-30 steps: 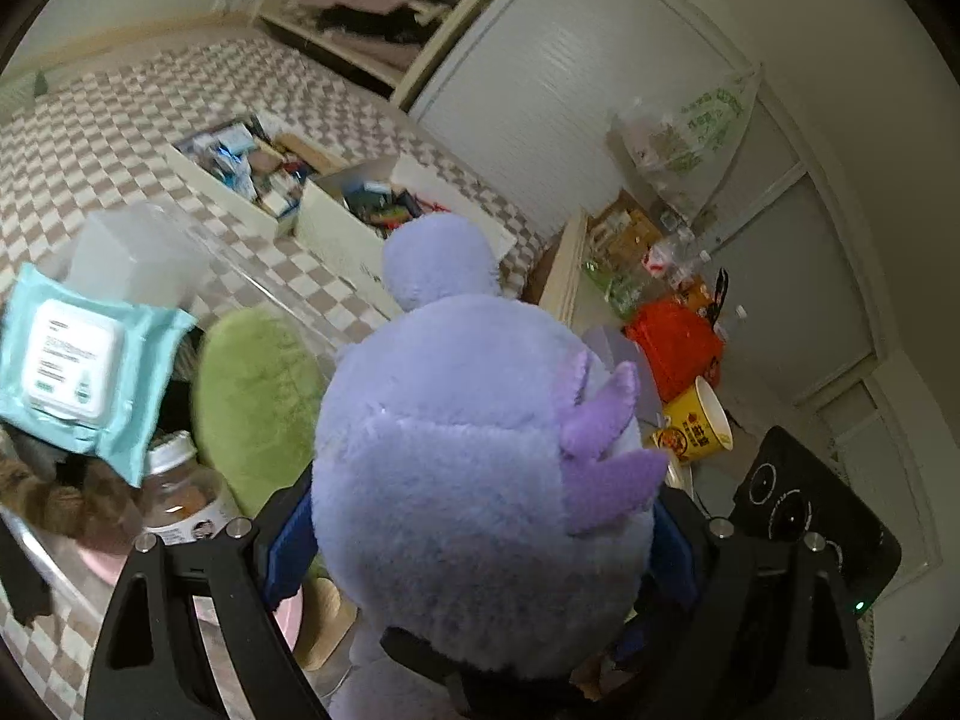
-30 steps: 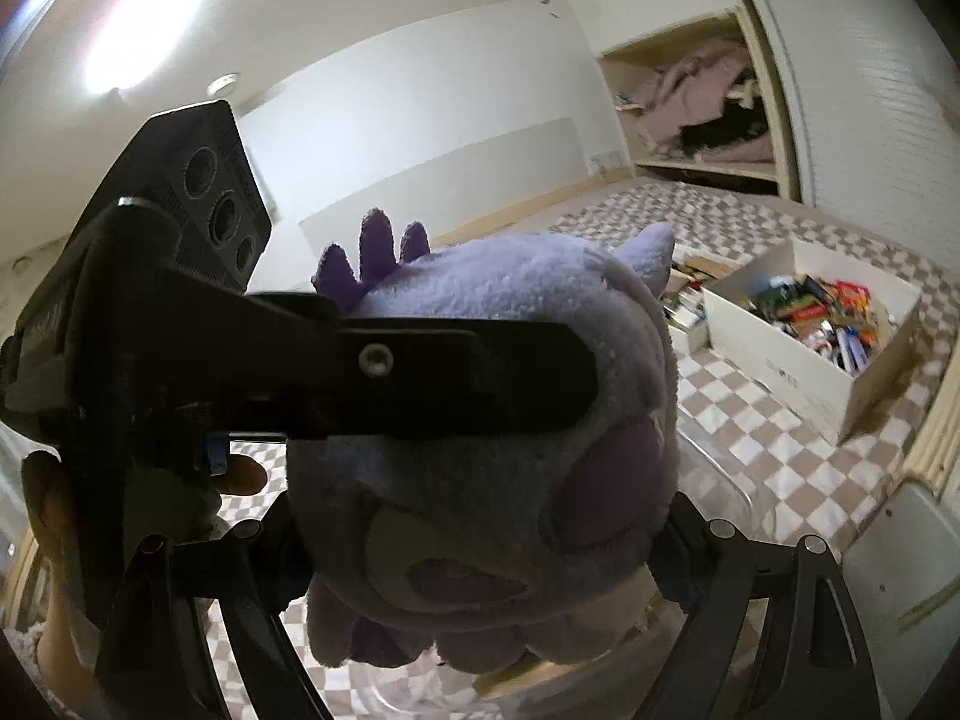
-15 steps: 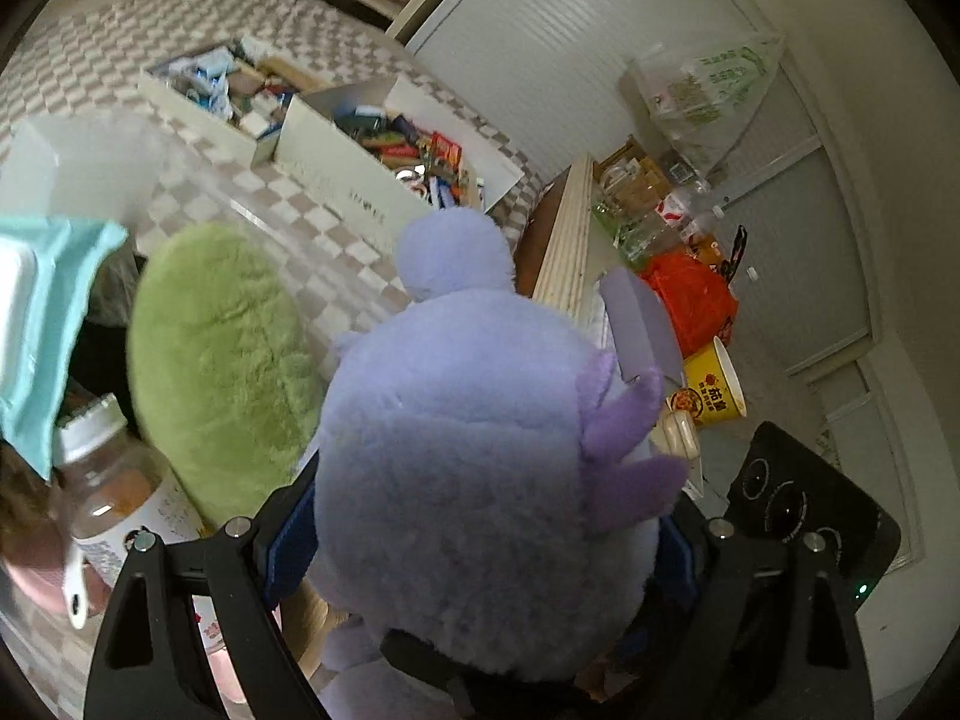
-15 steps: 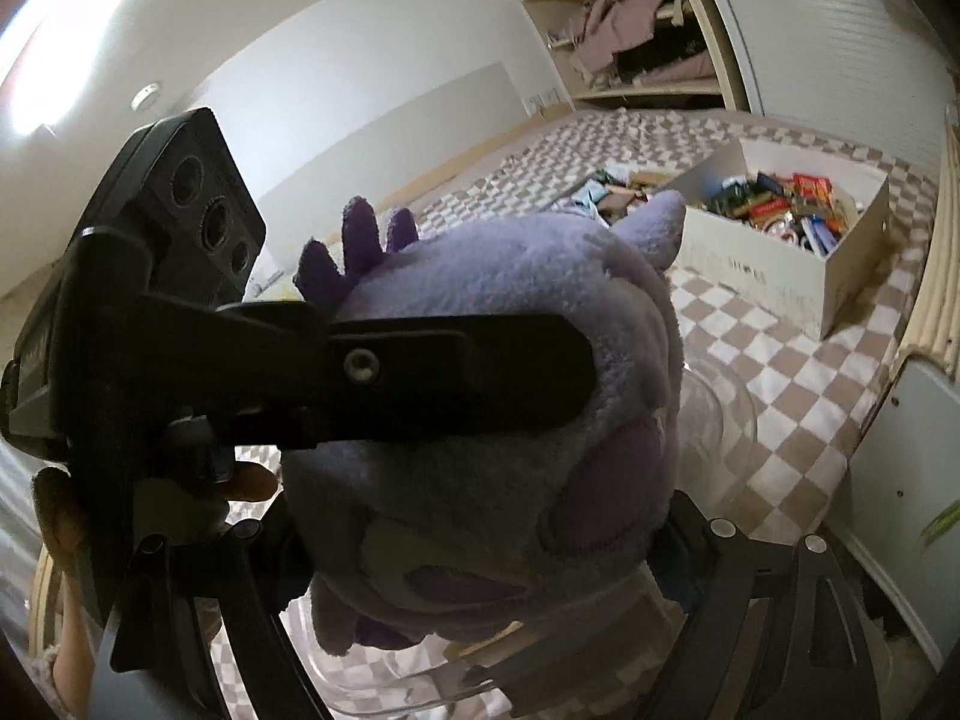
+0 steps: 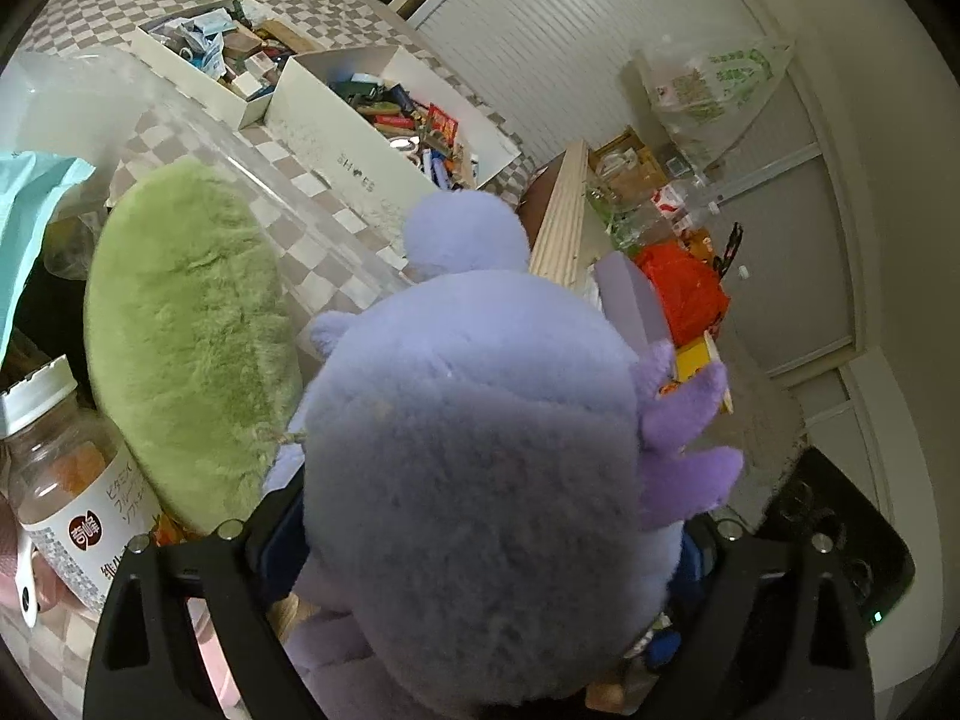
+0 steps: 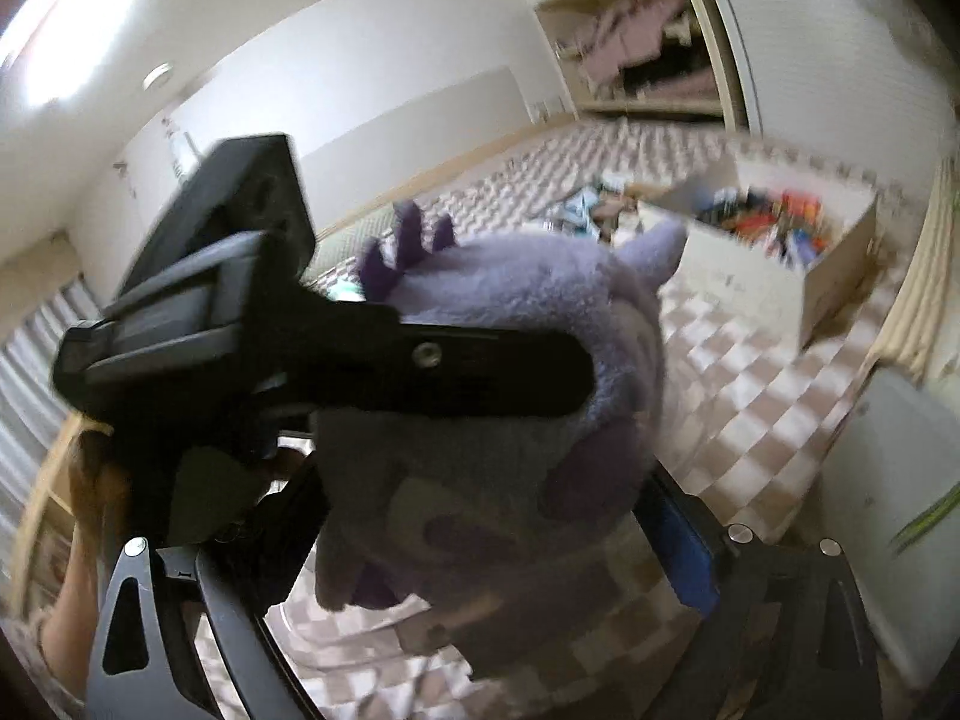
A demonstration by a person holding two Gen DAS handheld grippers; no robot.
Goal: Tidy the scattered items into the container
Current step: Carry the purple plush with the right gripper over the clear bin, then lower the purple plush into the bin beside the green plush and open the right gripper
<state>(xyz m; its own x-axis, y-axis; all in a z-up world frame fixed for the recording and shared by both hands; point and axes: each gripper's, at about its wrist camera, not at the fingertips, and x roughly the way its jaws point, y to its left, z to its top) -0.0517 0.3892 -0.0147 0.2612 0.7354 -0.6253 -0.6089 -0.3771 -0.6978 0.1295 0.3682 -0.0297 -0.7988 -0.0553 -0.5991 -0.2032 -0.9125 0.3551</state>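
Both grippers are flanking one purple plush (image 5: 480, 468), a round toy with darker purple spikes along one side. In the left wrist view the left gripper (image 5: 480, 546) is standing with its jaws wide, a blue pad at each side of the plush's fuzzy back; the jaws have just been opening, the plush is sitting between them, and whether the pads are pressing on it cannot be told. In the right wrist view, which is blurred, the right gripper (image 6: 480, 528) is framing the plush's face, its jaws likewise wide and just opening, with the blue pad on the right close beside the toy's cheek; contact is unclear there too. The black body of the left gripper is crossing that view, one finger (image 6: 480, 366) lying along the plush's head. The plush is hanging over a clear container (image 5: 282, 192), beside a green plush (image 5: 186, 330) leaning inside it. A bottle (image 5: 66, 480) with a white cap is standing low at the left, near a teal wipes pack (image 5: 30, 222). Beyond, two white boxes (image 5: 336, 138) full of small items are sitting on a checkered floor (image 6: 738, 384).
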